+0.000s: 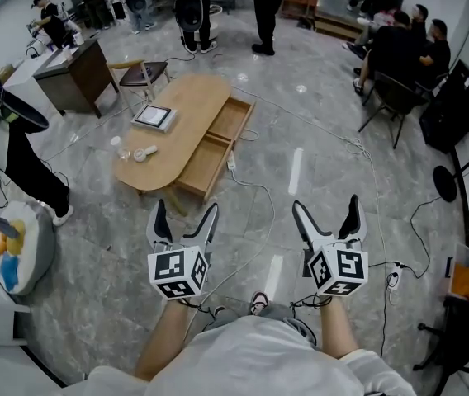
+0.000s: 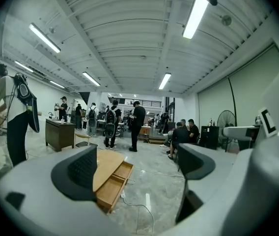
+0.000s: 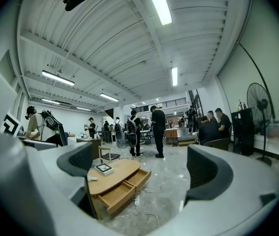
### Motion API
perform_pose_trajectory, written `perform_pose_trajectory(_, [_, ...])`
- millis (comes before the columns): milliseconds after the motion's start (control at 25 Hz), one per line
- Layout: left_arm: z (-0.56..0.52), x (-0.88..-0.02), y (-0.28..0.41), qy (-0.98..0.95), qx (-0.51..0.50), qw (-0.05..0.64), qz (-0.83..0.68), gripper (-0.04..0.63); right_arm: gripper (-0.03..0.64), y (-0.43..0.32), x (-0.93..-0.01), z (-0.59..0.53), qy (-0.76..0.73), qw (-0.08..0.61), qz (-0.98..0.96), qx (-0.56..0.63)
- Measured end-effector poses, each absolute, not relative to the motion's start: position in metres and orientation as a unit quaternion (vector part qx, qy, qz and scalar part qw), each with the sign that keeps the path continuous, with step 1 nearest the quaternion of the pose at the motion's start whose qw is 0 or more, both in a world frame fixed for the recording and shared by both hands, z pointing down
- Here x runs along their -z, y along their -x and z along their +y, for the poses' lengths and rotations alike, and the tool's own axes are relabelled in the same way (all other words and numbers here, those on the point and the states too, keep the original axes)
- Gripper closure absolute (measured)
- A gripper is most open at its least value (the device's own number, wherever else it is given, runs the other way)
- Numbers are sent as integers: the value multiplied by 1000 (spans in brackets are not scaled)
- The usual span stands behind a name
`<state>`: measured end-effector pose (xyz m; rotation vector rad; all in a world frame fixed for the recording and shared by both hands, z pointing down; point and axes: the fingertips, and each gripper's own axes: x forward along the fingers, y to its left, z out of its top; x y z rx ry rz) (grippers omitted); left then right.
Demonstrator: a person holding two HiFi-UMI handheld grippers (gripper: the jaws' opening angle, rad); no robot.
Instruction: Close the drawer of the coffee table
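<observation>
Coffee table (image 1: 191,106): ahead-left of both grippers, well apart from them. Oval light-wood top, rounded ends.
Near drawer (image 1: 204,165): pulled out from table's right long edge, toward open floor.
Far drawer (image 1: 231,120): just beside the near one, same edge, also pulled out.
Drawer contents: only bare wood bottoms show in both; shallow box shape, straight fronts.
Room to move: grey polished stone-look floor (image 1: 317,163) lies open btwn grippers and drawer fronts.
Edge hazards: power strip (image 1: 231,162) just beside near drawer's front corner; white cable (image 1: 255,190) loops over floor from there toward the person.
Table top load: flat tablet-like slab (image 1: 153,117) mid-top; small white item (image 1: 144,153) and a clear cup-like item (image 1: 116,143) near the left end, kind unclear.
Left side: chair (image 1: 141,74) and dark desk (image 1: 73,74) beyond the table.
L gripper (image 1: 187,207): jaws spread wide, nothing btwn pads.
R gripper (image 1: 325,203): jaws spread wide, nothing btwn pads.
</observation>
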<state>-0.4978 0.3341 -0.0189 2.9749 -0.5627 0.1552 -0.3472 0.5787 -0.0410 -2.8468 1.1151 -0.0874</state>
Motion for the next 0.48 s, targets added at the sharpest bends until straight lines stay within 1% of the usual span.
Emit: perform_pose_trajectory(480, [347, 10, 432, -976, -57, 53, -204, 91, 29, 277, 32, 593, 922, 53, 380, 41])
